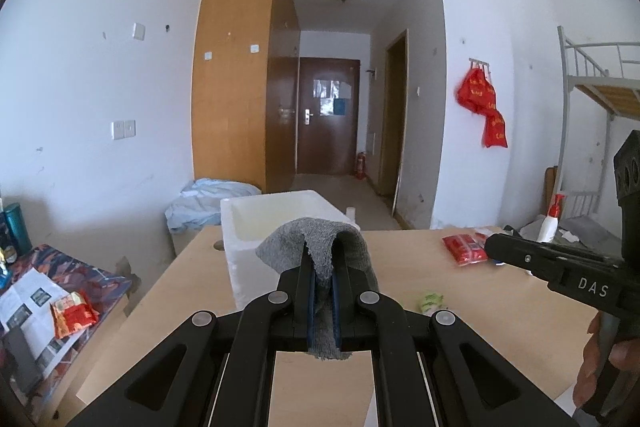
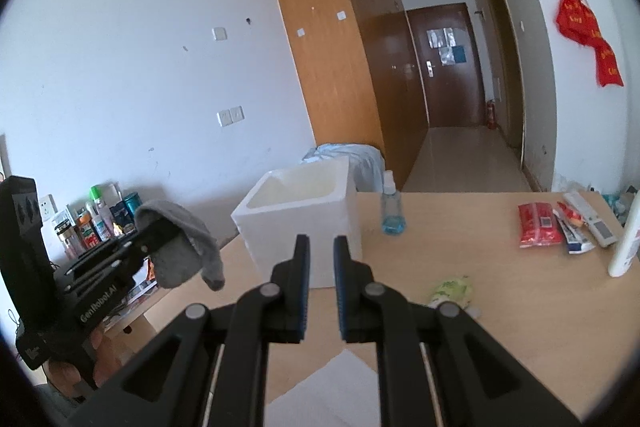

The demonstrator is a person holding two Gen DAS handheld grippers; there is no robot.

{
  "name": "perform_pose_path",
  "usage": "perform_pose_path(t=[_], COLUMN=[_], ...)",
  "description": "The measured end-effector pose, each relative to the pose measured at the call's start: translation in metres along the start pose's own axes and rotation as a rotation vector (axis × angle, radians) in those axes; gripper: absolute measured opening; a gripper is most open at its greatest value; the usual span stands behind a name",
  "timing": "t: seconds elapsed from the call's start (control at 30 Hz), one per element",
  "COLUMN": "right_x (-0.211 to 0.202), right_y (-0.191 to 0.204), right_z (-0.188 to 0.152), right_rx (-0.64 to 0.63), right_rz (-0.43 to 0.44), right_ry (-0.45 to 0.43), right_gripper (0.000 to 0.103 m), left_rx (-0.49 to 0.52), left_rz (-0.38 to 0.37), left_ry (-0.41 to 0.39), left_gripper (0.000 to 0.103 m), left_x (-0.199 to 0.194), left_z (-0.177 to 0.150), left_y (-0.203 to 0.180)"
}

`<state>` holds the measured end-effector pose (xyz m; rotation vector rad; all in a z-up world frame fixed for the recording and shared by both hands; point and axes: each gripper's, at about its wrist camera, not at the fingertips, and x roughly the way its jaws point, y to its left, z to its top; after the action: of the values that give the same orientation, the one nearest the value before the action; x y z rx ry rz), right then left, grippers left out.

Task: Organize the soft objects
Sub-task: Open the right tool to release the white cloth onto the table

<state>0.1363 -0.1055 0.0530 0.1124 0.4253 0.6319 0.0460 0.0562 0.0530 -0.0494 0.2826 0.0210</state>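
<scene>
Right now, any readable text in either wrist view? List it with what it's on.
"DAS" – on the right gripper body, seen from the left wrist.
"GenRobot.AI" – on the left gripper body, seen from the right wrist.
Red hanging bags: yellow print, too blurred to read.
Red packet, tubes, bottles, door notices: too small to read.

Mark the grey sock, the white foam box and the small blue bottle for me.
grey sock (image 1: pixel 320 247): left wrist view, on the fold draped over the fingers.
white foam box (image 2: pixel 304 227): right wrist view, on its front wall.
small blue bottle (image 2: pixel 393 213): right wrist view, on its clear body.
</scene>
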Motion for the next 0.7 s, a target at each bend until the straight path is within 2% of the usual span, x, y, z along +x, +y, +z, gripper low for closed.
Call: perform_pose_path(t=[0.27, 0.3, 0.33, 0.4, 0.53, 0.7], right_x=[0.002, 0.003, 0.004, 0.007, 0.005, 0.022], right_y=[0.001, 0.002, 0.002, 0.005, 0.009, 0.025], right_z=[-0.005, -0.007, -0.011, -0.015, -0.028, -0.060], right_rx=[-0.019, -0.026, -0.032, -0.057, -0.102, -0.191], right_rz=[0.038, 0.050, 0.058, 0.051, 0.067, 0.141], right_ry=[0.041, 0.059, 0.087, 0.117, 0.152, 0.309], right_gripper=[0.017, 0.032, 0.059, 0.084, 0.086, 0.087], left_rx=[-0.005, -0.005, -0.003, 0.001, 0.016, 0.023], left_rz=[0.007, 0.005, 0.005, 0.008, 0.015, 0.024], left_ry=[0.005, 0.005, 0.004, -0.003, -0.015, -0.039], left_gripper=[0.006, 0.006, 0.006, 0.006, 0.006, 0.006], left_x=[0.009, 0.010, 0.011, 0.011, 0.011, 0.009], left_z=[0.002, 0.003, 0.003, 0.005, 0.012, 0.020], left_y=[0.004, 0.004, 0.004, 0.005, 0.005, 0.007])
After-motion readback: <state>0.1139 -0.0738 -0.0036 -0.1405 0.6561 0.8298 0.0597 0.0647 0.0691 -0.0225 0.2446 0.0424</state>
